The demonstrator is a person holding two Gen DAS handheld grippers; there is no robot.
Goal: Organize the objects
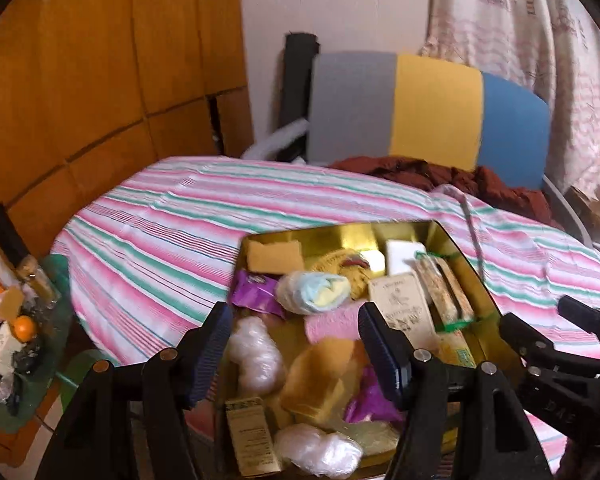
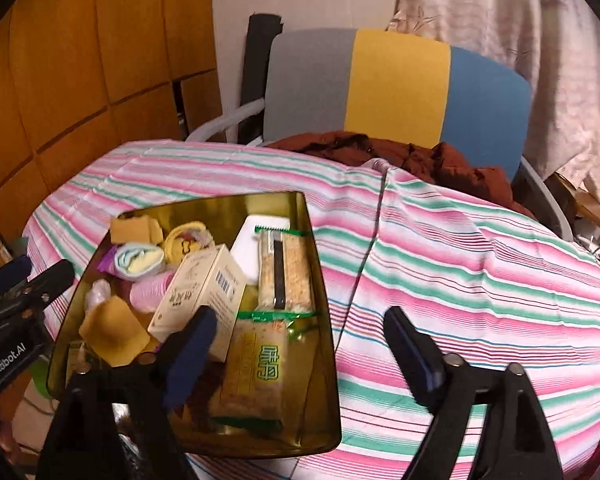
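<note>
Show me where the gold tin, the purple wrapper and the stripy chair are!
gold tin (image 2: pixel 315 264): right wrist view, on its right wall.
purple wrapper (image 1: pixel 254 289): left wrist view, on the wrapper's middle.
stripy chair (image 2: pixel 398 84): right wrist view, on the backrest's yellow band.

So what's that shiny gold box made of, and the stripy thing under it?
The gold box looks like thin metal, probably tin: its glossy walls mirror the packets inside. The stripy cover is soft woven cloth, matte, with creases and a seam.

A home: wooden cupboard (image 1: pixel 100 60), curtain (image 1: pixel 540 60), striped tablecloth (image 1: pixel 180 216).
</note>
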